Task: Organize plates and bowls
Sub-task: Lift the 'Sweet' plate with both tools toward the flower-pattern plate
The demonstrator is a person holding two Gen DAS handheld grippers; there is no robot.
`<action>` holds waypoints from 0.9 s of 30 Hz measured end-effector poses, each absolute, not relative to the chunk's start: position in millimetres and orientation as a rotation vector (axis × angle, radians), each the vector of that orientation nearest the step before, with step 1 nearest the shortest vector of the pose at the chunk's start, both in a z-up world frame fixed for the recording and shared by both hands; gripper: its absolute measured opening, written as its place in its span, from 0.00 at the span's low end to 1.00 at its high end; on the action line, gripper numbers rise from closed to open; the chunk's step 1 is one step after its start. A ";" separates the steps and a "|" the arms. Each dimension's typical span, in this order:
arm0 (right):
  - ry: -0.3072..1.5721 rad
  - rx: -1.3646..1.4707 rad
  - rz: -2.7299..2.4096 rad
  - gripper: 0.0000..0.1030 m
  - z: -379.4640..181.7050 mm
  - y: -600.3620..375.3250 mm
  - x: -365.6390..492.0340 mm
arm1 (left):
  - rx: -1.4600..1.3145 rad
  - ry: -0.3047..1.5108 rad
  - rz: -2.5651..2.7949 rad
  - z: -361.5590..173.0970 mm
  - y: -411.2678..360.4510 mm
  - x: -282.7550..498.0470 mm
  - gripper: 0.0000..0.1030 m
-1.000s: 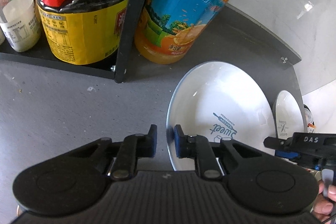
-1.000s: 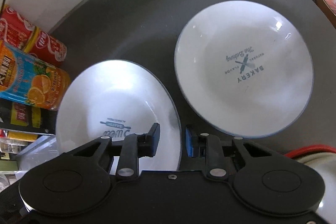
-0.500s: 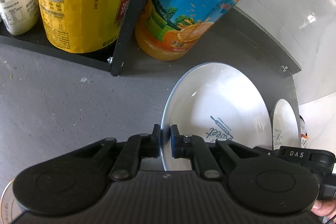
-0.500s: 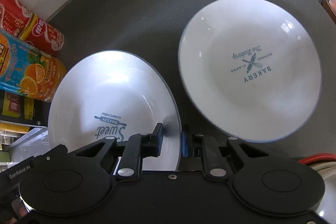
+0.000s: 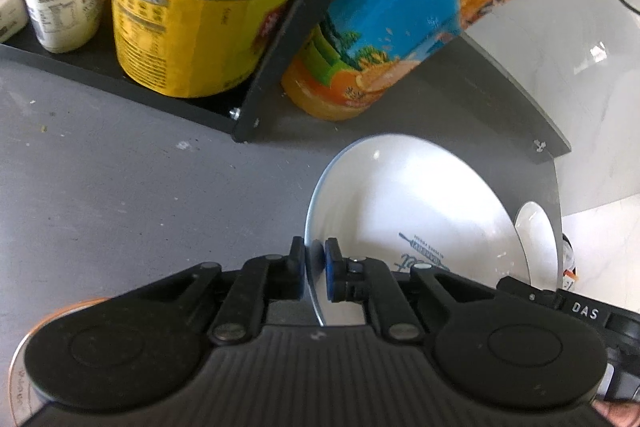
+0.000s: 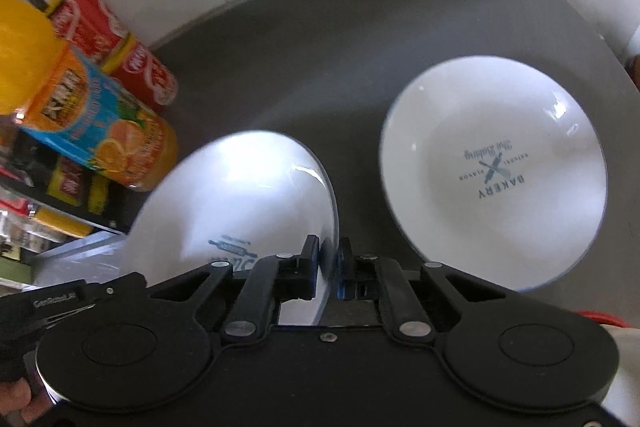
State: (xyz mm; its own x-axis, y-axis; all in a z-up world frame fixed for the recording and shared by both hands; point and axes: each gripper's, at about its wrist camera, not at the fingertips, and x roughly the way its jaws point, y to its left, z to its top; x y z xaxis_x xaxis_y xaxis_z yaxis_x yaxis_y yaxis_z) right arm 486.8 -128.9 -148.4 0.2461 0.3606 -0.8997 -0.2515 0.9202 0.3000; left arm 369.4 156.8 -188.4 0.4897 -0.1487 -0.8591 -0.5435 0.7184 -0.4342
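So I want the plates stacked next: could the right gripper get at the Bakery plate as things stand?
Probably not yet: the right gripper is shut on the Sweet plate. The Bakery plate lies uncovered beside it.

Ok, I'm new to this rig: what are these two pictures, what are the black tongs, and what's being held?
There is no robot arm: a person holds a pair of tongs in each hand, and each picture comes from a camera on one pair. In the left view, the left tongs pinch the rim of the white "Sweet" plate. In the right view, the right tongs pinch the same plate's opposite rim. A second white "Bakery" plate lies flat on the grey table, near an orange juice bottle.
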 end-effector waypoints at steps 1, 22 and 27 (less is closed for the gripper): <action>1.246 0.103 0.428 0.07 -145.4 -128.9 485.6 | -0.763 1.053 0.272 -187.1 158.0 368.1 0.07; 1.144 0.153 0.552 0.07 -111.7 -130.3 454.3 | -0.768 0.985 0.337 -146.7 166.4 327.3 0.07; 1.131 0.150 0.592 0.07 -101.9 -128.8 438.8 | -0.773 0.964 0.369 -134.8 165.5 304.1 0.07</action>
State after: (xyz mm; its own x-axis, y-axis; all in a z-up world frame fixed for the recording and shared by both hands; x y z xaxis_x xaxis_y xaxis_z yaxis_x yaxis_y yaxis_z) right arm 438.8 -128.8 -101.9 0.2919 0.5158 -0.8055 -0.3679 0.8379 0.4032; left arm 304.1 165.5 -134.8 0.5368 -0.0490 -0.8423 -0.5984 0.6816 -0.4211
